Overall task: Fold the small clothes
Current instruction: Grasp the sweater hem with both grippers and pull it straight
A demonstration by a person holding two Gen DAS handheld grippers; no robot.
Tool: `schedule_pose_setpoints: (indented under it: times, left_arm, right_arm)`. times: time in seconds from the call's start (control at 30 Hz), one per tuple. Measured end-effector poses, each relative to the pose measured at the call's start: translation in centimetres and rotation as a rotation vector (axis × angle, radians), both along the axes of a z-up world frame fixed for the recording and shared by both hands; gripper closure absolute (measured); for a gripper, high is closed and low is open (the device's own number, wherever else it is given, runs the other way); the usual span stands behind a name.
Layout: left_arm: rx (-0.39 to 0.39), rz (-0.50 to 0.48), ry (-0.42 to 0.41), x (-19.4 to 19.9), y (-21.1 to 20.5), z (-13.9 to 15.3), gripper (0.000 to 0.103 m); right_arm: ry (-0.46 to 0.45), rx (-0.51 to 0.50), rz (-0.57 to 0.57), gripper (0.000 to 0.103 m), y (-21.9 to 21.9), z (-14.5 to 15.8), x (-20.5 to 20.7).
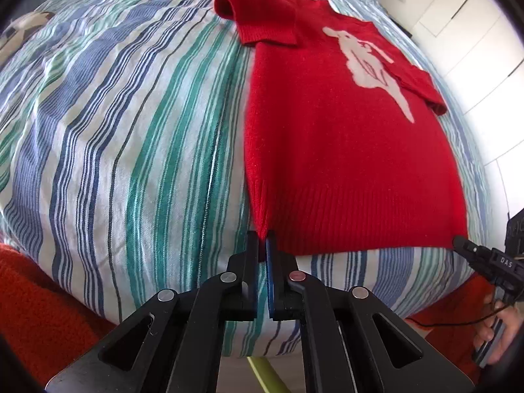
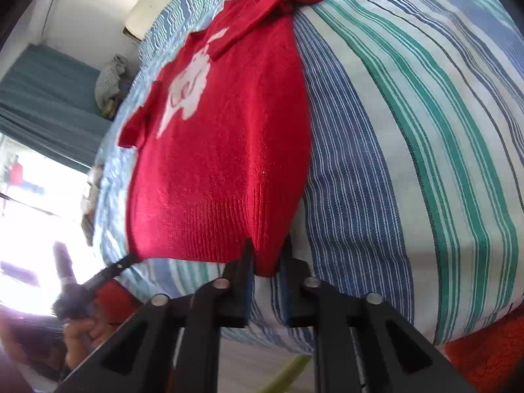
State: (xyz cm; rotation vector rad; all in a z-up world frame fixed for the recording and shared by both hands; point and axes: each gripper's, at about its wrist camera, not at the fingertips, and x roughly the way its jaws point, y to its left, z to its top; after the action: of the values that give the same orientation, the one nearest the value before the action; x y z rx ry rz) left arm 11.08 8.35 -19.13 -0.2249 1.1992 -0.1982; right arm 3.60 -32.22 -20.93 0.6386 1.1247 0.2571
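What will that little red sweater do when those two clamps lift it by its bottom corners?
The red sweater is soft knit, so it will probably sag between the left gripper and right gripper. Its folded-in sleeves may flop open. It looks light, and the ribbed hem should resist slipping.

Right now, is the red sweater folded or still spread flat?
Mostly spread: red sweater lies flat on striped duvet, sleeves folded inward, hem corners pinched.
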Motion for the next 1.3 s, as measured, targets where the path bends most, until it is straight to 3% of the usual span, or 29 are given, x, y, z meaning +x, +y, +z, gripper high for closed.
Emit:
schedule_pose_setpoints:
  times: [0.03,0.1,0.13,0.2,0.27,0.4,0.43,0.47,0.5,0.53,0.57,0.63,0.77,1.03,1.3]
  left_arm:
    - [-0.009,0.003,0.003,-0.1,0.2,0.0,0.093]
    - [-0.031,0.016,0.008,-0.5,0.9,0.2,0.086]
    - [-0.043,0.029,0.005,-0.8,1.4,0.5,0.082]
    - [-0.08,0.053,-0.014,-1.4,2.3,1.2,0.057]
    - [-0.144,0.087,-0.04,-1.3,3.1,1.6,0.045]
    - [-0.202,0.051,-0.021,1.0,1.8,0.7,0.042]
    - [-0.19,0.021,-0.004,1.6,1.0,0.1,0.042]
    - [-0.169,0.003,0.016,2.0,0.1,-0.5,0.05]
    - [-0.153,-0.013,0.023,1.9,-0.2,-0.6,0.082]
    - [-0.125,-0.033,0.025,1.9,-0.8,-0.7,0.101]
    - [-0.052,-0.047,0.02,1.7,-1.6,-0.6,0.1]
    - [0.015,-0.031,0.007,1.1,-1.8,-0.1,0.101]
    - [0.036,-0.003,0.014,0.6,-1.4,-0.6,0.101]
    - [0.054,-0.01,0.007,1.1,-1.7,-1.2,0.1]
    - [0.043,-0.008,0.003,0.8,-1.4,-1.1,0.099]
  right_arm:
    - [-0.002,0.016,-0.014,0.057,-0.5,0.1,-0.2]
    - [-0.025,0.075,-0.055,0.036,-1.8,0.6,-1.0]
    - [-0.043,0.118,-0.08,0.031,-2.6,0.9,-1.4]
    - [-0.072,0.189,-0.127,0.031,-4.2,1.1,-2.0]
    - [-0.068,0.236,-0.172,0.031,-5.2,0.5,-1.9]
    - [-0.055,0.372,-0.189,0.033,-5.9,-2.2,-0.4]
    - [-0.032,0.409,-0.169,0.044,-5.7,-3.1,0.2]
    - [-0.012,0.415,-0.145,0.055,-5.4,-3.6,0.7]
    - [0.002,0.389,-0.111,0.084,-5.0,-3.4,1.0]
    - [0.009,0.32,-0.08,0.096,-4.5,-3.0,1.1]
    - [0.003,0.221,-0.063,0.096,-4.0,-2.2,0.9]
    - [-0.012,0.06,-0.057,0.097,-3.5,-0.1,0.3]
    - [0.003,-0.12,-0.042,0.098,-2.5,0.9,-0.1]
    - [-0.006,-0.205,0.0,0.098,-1.7,0.4,0.7]
    - [-0.018,-0.217,-0.006,0.098,-1.5,0.0,0.7]
